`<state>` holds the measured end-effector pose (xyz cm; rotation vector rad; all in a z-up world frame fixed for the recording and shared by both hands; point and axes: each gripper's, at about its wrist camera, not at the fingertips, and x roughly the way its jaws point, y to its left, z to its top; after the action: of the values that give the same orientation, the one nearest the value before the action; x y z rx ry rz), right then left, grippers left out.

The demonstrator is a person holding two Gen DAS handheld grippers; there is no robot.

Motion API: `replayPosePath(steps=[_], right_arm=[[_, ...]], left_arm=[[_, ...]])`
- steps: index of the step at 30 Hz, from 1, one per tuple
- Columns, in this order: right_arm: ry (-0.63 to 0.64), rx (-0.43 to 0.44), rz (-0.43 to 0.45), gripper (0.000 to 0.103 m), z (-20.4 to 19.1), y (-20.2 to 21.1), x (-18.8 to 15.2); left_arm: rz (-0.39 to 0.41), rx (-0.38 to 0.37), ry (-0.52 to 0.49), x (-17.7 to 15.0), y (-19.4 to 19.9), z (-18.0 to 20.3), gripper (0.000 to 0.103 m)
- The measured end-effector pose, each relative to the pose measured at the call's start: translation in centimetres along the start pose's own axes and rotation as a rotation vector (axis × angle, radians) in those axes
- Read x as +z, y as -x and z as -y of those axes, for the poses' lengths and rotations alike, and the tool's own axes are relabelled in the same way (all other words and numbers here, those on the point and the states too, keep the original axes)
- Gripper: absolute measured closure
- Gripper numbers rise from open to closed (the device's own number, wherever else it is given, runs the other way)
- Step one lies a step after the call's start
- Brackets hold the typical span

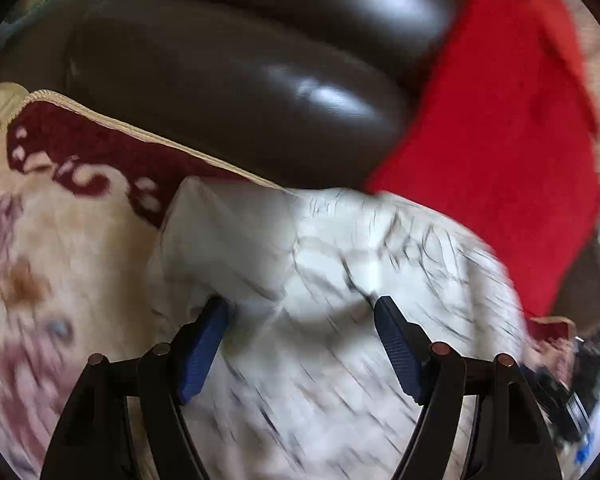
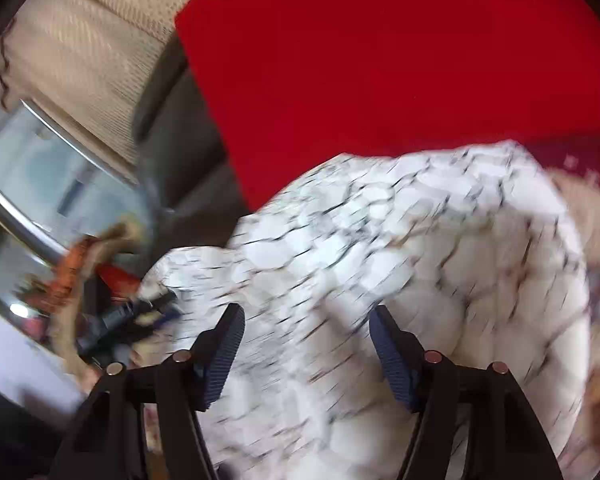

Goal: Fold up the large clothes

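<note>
Closest in, both tools hang over the same white garment [image 1: 340, 280] with its thin dark crackle print, and both have their blue-padded jaws spread wide with nothing between them. The left gripper [image 1: 302, 320] sits above a bunched, plain-looking fold near the garment's left edge; its left pad [image 1: 204, 344] looks to be just touching the cloth, though the blur makes that hard to swear to. The right gripper [image 2: 306, 332] hovers over the printed stretch [image 2: 380, 260], cloth running straight ahead of it and off to its right.

The garment lies heaped on a cream and maroon blanket [image 1: 60, 220], in front of a dark brown leather sofa [image 1: 240, 100], with a red cloth [image 1: 500, 120] just behind it and touching its far edge.

By my reckoning, the garment spreads crosswise between the two tools, so each has an edge of its own to take; the left seems nearer a grabbable fold.
</note>
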<state>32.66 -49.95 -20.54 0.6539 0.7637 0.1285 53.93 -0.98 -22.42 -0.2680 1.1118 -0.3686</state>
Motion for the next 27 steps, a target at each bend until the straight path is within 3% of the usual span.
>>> replayPosePath(steps=[1,3,5,11,13,17,20,23,25,27], right_arm=[[0.005,-0.075,0.009,0.037,0.6,-0.7,0.5],[-0.025,-0.167,-0.014,0.042,2.1,-2.2,1.1],[-0.068,-0.224,-0.039,0.057,3.4,-3.4,1.4],[-0.047,-0.244,0.014,0.056,1.7,-1.3,0.8],[-0.025,-0.193,0.015,0.056,0.0,-0.8,0.4],[0.087,-0.114,-0.012,0.056,-5.2,-1.8,0.1],[0.128,-0.071,-0.066,0.056,-8.9,-4.2,-0.2],[0.158,-0.086,-0.121,0.056,-10.5,-7.0,-0.8],[0.163,-0.135,-0.153,0.057,-10.4,-9.5,-0.9],[0.154,-0.249,-0.153,0.064,-8.4,-10.2,-0.5]], left_arm=[[0.001,0.073,-0.022,1.1,-1.3,-0.4,0.027],[0.005,0.131,-0.047,1.9,-2.3,-0.7,0.024],[-0.007,0.115,-0.013,2.1,-2.2,-1.4,0.024],[0.045,0.073,-0.031,-1.8,4.4,-2.3,0.025],[0.053,0.022,-0.044,-3.9,6.8,-2.1,0.025],[0.043,0.022,-0.124,-6.1,9.1,0.4,0.025],[0.015,0.0,-0.153,-6.6,8.1,3.5,0.025],[0.006,0.008,-0.195,-5.7,5.0,6.9,0.025],[-0.001,0.043,-0.239,-5.1,2.0,8.9,0.025],[-0.015,0.126,-0.262,-4.3,-1.0,9.6,0.025]])
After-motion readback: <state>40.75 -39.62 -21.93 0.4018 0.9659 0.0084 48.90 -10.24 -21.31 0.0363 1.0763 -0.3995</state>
